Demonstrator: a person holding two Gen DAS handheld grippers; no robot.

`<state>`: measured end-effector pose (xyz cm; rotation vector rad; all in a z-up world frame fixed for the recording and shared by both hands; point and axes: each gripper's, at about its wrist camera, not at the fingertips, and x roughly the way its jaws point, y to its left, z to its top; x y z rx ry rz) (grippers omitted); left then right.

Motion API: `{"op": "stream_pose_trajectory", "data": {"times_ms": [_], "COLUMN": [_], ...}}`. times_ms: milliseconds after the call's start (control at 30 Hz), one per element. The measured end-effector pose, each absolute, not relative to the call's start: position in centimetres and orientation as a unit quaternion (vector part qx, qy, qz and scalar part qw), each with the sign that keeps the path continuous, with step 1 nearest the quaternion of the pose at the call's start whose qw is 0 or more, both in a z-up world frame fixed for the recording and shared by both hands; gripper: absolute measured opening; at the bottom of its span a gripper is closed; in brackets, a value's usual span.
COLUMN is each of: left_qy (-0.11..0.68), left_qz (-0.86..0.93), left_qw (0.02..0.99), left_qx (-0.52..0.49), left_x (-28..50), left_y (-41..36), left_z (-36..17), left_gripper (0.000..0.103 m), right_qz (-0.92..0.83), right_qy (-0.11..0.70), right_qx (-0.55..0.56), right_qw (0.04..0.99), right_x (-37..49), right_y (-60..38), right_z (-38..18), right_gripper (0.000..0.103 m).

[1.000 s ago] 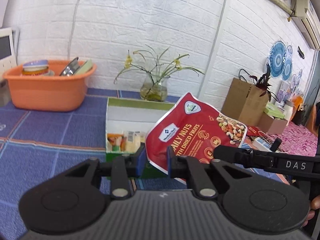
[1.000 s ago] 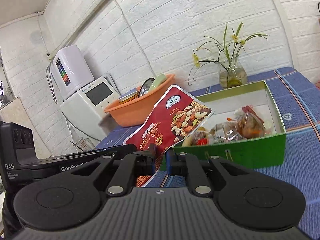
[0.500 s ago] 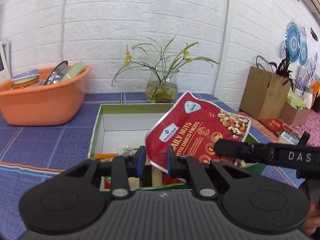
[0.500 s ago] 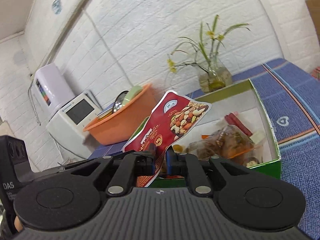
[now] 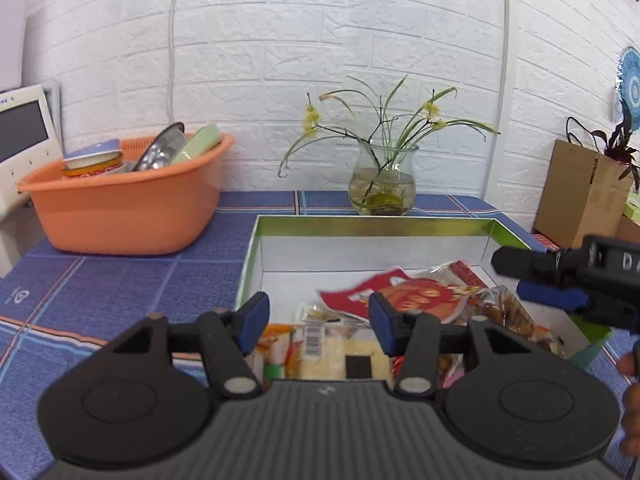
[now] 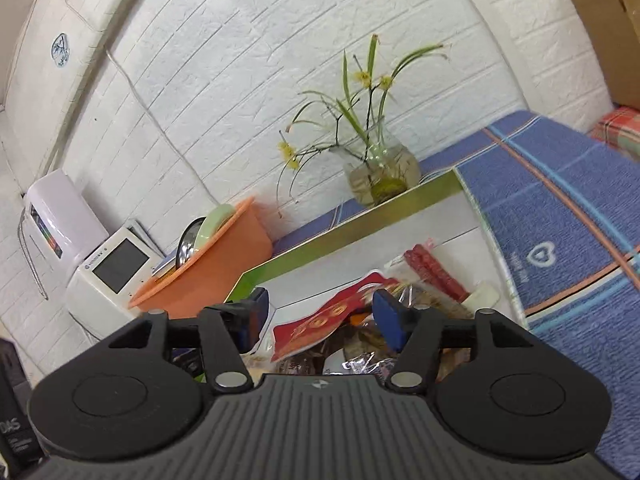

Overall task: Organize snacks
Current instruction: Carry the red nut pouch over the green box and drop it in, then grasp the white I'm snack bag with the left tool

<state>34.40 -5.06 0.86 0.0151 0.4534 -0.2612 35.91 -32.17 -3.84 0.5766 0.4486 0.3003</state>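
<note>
Both grippers sit low in their frames, right over the near edge of the green box (image 5: 372, 222). The left gripper (image 5: 316, 326) has just been opening its jaws; the blue pads stand about half apart with nothing pinched between them, only loose snacks showing through the gap. Directly beyond those pads lies a pale wrapped snack with a barcode (image 5: 320, 344), at bottom centre of the left view. The right gripper (image 6: 320, 320) has just been opening too, and its jaws stand wide, gripping nothing.

The red nut pouch (image 5: 400, 298) is free of both tools. It lies tilted on top of the other packets inside the box, just right of centre in the left view, blurred. In the right view the same pouch (image 6: 324, 320) shows in the gap between the spread pads, touching neither as far as I can tell. To the right of it sit crinkly clear bags of brown snacks (image 5: 508, 312), and a pack of red sticks (image 6: 432, 270) leans against the white inner wall. At the right edge of the left view the right tool's black body pokes in, a person's fingers (image 5: 632, 404) below it.

Further back, the blue patterned tablecloth (image 5: 120, 284) spreads out. An orange tub (image 5: 120, 208) of dishes stands mid-left, well apart from the box. A glass vase with yellow flowers (image 5: 382, 188) stands behind the box against the white brick wall. A cardboard box (image 5: 580, 196) sits at far right, and a white appliance with a screen (image 6: 116, 266) at far left.
</note>
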Motion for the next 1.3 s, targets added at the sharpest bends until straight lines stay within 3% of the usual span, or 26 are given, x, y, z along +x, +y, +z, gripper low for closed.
{"op": "stream_pose_trajectory", "data": {"times_ms": [267, 600, 833, 1067, 1167, 1300], "left_qy": [0.238, 0.249, 0.246, 0.273, 0.279, 0.284], "left_qz": [-0.174, -0.298, -0.349, -0.406, -0.443, -0.465], "left_qw": [0.954, 0.919, 0.897, 0.862, 0.840, 0.821], "left_qx": [0.048, 0.072, 0.115, 0.134, 0.140, 0.172], "left_x": [27.8, 19.5, 17.4, 17.2, 17.1, 17.5], "left_y": [-2.6, -0.2, 0.1, -0.7, -0.7, -1.0], "left_z": [1.3, -0.3, -2.1, -3.4, -3.8, -3.9], "left_gripper": [0.061, 0.067, 0.069, 0.069, 0.070, 0.070], "right_qz": [0.179, 0.260, 0.286, 0.307, 0.348, 0.428], "right_qy": [0.258, 0.312, 0.338, 0.312, 0.233, 0.264], "right_qx": [0.289, 0.117, 0.088, 0.055, -0.032, -0.133], "right_qw": [0.904, 0.906, 0.892, 0.897, 0.907, 0.854], "right_x": [32.3, 23.7, 20.8, 19.9, 18.0, 17.6], "right_y": [-33.2, -31.2, -31.4, -30.5, -29.3, -27.3], "right_z": [-2.8, -3.1, -4.1, -3.9, -3.6, -3.8], "right_gripper": [0.100, 0.103, 0.103, 0.103, 0.103, 0.103]}}
